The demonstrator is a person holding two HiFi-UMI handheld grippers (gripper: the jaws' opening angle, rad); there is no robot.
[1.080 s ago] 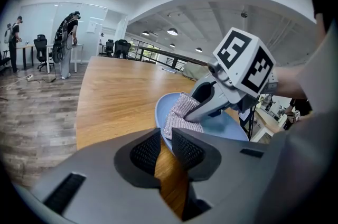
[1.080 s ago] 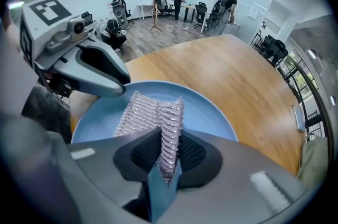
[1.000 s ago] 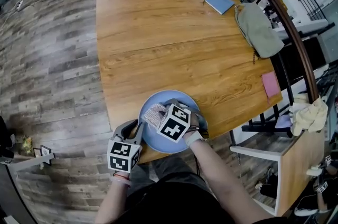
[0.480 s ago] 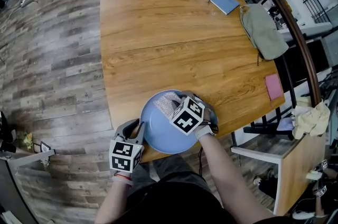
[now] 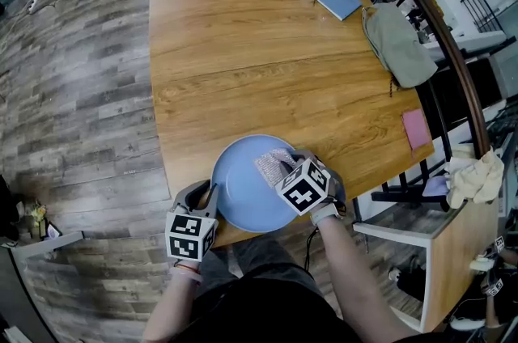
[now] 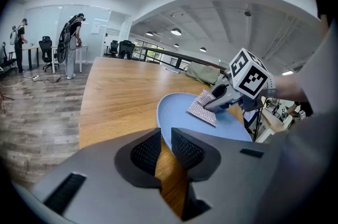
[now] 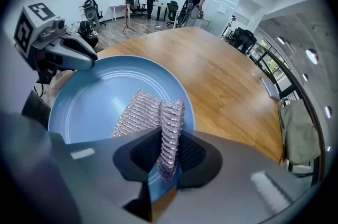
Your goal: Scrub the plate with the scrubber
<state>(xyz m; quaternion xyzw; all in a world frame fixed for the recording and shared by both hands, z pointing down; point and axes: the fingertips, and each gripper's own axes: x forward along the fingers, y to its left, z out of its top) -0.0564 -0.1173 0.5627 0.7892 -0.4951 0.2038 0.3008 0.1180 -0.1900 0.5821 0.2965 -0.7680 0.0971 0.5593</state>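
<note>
Setting: open office with a plank floor; the work is at the near edge of a wooden table.
Plate: a blue plate lies at the table's near edge, directly in front of the person.
Scrubber: a silvery mesh scrubber is pressed on the plate's upper right part, just inside the rim.
Right gripper: the right gripper is clamped on a folded edge of the scrubber, and the rest of the mesh is spread over the plate.
Left gripper: the left gripper is pinched on the plate's left rim, steadying it.
Handling, plate: judged stiff, smooth and likely breakable; best taken by the rim, as it is here.
Handling, scrubber: judged light, soft and quick to crumple; a firm pinch at the fold keeps it from slipping out.
Change: a second ago the scrubber sat on the plate's upper left. It has swept to the right, while the left gripper has kept its place on the rim.
Surroundings: a blue notebook, a grey-green bag and a pink pad lie well apart along the far and right edges.
</note>
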